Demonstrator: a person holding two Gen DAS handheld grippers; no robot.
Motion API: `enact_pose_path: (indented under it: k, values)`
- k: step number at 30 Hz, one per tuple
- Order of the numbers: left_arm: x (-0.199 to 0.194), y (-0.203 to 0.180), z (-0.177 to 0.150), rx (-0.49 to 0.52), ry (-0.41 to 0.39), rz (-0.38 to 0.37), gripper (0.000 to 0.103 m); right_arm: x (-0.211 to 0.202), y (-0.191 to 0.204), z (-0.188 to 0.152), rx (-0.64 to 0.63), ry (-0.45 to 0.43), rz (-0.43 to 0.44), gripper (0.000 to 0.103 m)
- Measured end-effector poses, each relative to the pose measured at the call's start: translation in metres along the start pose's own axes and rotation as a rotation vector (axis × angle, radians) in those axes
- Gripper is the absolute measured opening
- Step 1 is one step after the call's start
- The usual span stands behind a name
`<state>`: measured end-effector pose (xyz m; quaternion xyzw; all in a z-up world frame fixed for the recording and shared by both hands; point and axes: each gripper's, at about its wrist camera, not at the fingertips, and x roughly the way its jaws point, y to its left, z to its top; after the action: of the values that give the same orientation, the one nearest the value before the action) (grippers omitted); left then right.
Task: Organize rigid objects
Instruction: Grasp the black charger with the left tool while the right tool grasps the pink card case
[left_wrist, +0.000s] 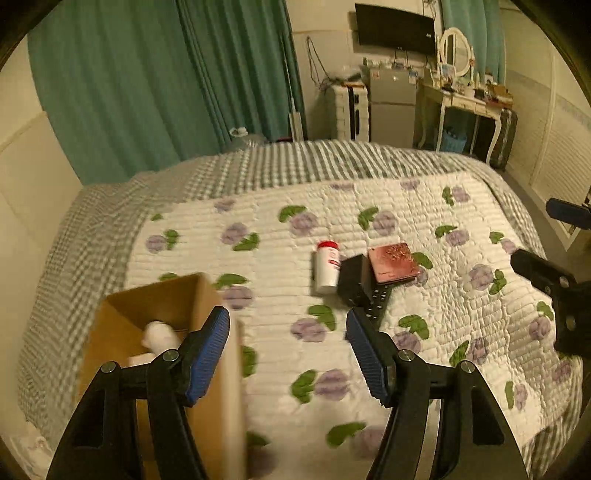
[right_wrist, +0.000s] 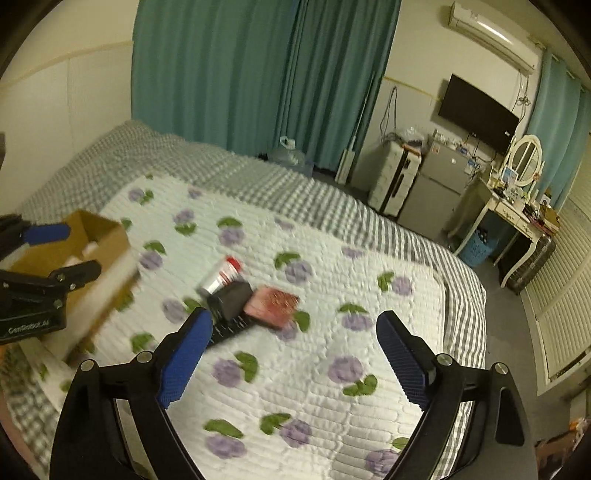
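A white bottle with a red cap (left_wrist: 326, 268) (right_wrist: 221, 276), a black box (left_wrist: 352, 277) (right_wrist: 232, 298), a dark remote (left_wrist: 376, 303) (right_wrist: 231, 328) and a reddish flat case (left_wrist: 393, 262) (right_wrist: 272, 302) lie together mid-bed. An open cardboard box (left_wrist: 162, 332) (right_wrist: 92, 258) stands to the left with a white object (left_wrist: 159, 334) inside. My left gripper (left_wrist: 288, 350) is open and empty beside the cardboard box. My right gripper (right_wrist: 291, 354) is open and empty, hovering in front of the pile.
The bed has a white floral quilt (left_wrist: 369, 206) over a grey checked sheet (right_wrist: 258, 181). Teal curtains (left_wrist: 147, 74) hang behind. A fridge (right_wrist: 439, 181), a suitcase (right_wrist: 395, 177) and a dressing table (right_wrist: 513, 210) stand at the far right.
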<state>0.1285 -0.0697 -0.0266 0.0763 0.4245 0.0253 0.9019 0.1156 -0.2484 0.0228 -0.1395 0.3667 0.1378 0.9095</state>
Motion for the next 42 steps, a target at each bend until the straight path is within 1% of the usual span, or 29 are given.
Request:
enact_pose_path:
  k: [4,7,10,14,16,18,20,22,24,25,28,33,37,39,42]
  values:
    - [0.041,-0.022,-0.001,-0.017,0.043,-0.022,0.069,0.034,-0.015,-0.011,-0.016,0.047,0.001,0.091]
    - [0.071,-0.039,0.0,-0.009,0.033,-0.017,0.069,0.062,-0.02,-0.015,-0.032,0.065,0.004,0.091]
    - [0.102,-0.052,0.002,0.008,0.056,-0.036,0.069,0.093,-0.024,-0.016,-0.022,0.076,0.01,0.091]
    - [0.135,-0.056,0.006,0.002,0.06,-0.04,0.069,0.135,-0.022,-0.023,-0.014,0.085,0.032,0.091]
    - [0.149,-0.052,0.008,-0.02,0.06,-0.044,0.069,0.151,-0.022,-0.025,-0.008,0.086,0.039,0.091]
    - [0.164,-0.05,0.008,-0.029,0.079,-0.057,0.069,0.166,-0.024,-0.028,0.006,0.081,0.045,0.091]
    - [0.173,-0.052,0.008,-0.03,0.084,-0.087,0.069,0.175,-0.026,-0.03,0.012,0.071,0.042,0.091]
    - [0.178,-0.059,0.006,-0.015,0.085,-0.096,0.066,0.18,-0.028,-0.032,0.012,0.061,0.038,0.091]
    - [0.176,-0.067,0.006,0.017,0.054,-0.108,0.065,0.182,-0.03,-0.032,0.007,0.039,0.024,0.091]
    - [0.176,-0.072,0.006,0.04,0.047,-0.121,0.061,0.181,-0.031,-0.032,0.008,0.023,0.018,0.091]
    - [0.18,-0.079,0.007,0.089,0.041,-0.102,0.06,0.18,-0.035,-0.031,0.022,0.009,0.025,0.091]
    - [0.184,-0.085,0.006,0.15,0.057,-0.086,0.06,0.179,-0.035,-0.032,0.031,0.022,0.026,0.091]
    - [0.174,-0.073,-0.003,0.109,0.13,-0.109,0.061,0.174,-0.036,-0.029,0.035,0.017,0.025,0.091]
    - [0.172,-0.068,-0.008,0.082,0.161,-0.148,0.06,0.173,-0.035,-0.029,0.029,0.013,0.025,0.091]
    - [0.182,-0.057,-0.004,-0.015,0.204,-0.223,0.061,0.174,-0.031,-0.031,0.025,0.014,0.032,0.091]
